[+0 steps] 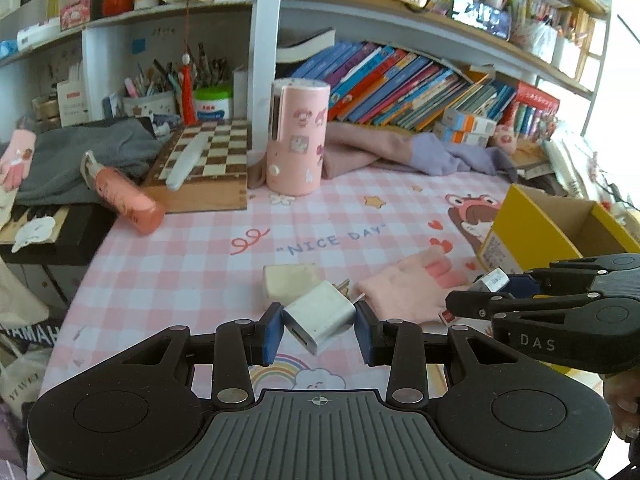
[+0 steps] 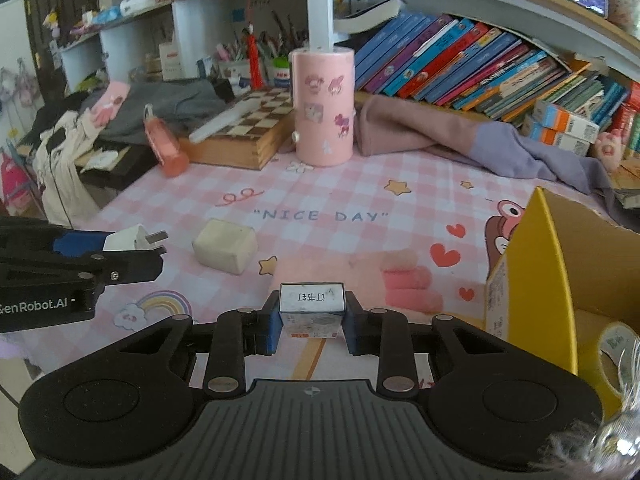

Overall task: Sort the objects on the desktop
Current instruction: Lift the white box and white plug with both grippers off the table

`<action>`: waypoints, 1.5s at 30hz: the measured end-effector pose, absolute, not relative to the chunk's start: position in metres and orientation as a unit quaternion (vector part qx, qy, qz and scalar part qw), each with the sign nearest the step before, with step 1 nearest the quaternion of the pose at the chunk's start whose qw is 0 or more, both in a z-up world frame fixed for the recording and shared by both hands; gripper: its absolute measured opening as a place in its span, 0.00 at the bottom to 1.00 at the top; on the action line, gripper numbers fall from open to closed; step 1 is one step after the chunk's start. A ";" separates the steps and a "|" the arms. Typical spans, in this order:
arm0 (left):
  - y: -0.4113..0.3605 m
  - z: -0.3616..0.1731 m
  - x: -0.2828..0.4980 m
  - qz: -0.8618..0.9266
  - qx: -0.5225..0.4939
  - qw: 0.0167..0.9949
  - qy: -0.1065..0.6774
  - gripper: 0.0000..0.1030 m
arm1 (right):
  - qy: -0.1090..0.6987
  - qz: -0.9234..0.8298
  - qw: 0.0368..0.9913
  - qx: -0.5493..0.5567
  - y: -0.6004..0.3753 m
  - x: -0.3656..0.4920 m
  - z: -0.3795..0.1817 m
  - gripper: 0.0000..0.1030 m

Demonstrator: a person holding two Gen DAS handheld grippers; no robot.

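toward the bench's right edge stands the yellow box [image 2: 536, 276], nearest the right tongs [image 2: 311, 322], clenched on a small labelled box [image 2: 312, 300], perhaps staples; left tongs [image 1: 319, 330] grasp a charger plug [image 1: 320, 320].

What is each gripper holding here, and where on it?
Left gripper clamps the white plug adapter across its body sides, prongs forward. Right gripper clamps the small labelled box by its two sides.
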State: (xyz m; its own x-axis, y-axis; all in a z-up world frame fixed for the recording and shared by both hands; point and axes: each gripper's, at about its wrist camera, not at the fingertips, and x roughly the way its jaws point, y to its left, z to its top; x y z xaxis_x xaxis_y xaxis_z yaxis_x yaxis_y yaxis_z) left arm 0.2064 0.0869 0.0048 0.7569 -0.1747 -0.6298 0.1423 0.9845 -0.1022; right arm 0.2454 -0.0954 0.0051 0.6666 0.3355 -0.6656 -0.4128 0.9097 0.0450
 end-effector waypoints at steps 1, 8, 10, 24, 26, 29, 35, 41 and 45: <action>0.089 0.007 0.204 -0.087 -0.025 0.938 0.336 0.35 | 0.352 0.203 0.912 -0.052 -0.096 0.242 0.008 0.27; 0.099 0.016 0.186 -0.106 -0.035 0.939 0.325 0.35 | 0.343 0.183 0.920 -0.045 -0.095 0.217 0.020 0.27; 0.102 0.020 0.180 -0.114 -0.038 0.940 0.320 0.35 | 0.342 0.178 0.922 -0.041 -0.095 0.210 0.024 0.27; 0.117 0.018 0.134 -0.159 -0.045 0.933 0.321 0.35 | 0.348 0.140 0.926 -0.032 -0.081 0.151 0.027 0.27; 0.121 0.018 0.125 -0.163 -0.048 0.931 0.323 0.35 | 0.351 0.136 0.926 -0.033 -0.078 0.141 0.026 0.27; 0.126 0.017 0.111 -0.171 -0.049 0.928 0.326 0.35 | 0.356 0.133 0.924 -0.035 -0.072 0.125 0.025 0.27; 0.131 0.018 0.088 -0.190 -0.047 0.924 0.328 0.35 | 0.363 0.123 0.923 -0.031 -0.066 0.092 0.022 0.27; 0.125 0.019 0.070 -0.221 -0.042 0.918 0.327 0.35 | 0.371 0.103 0.923 -0.026 -0.066 0.062 0.018 0.27; 0.116 0.018 0.063 -0.249 -0.033 0.910 0.329 0.35 | 0.372 0.080 0.925 -0.018 -0.072 0.043 0.017 0.27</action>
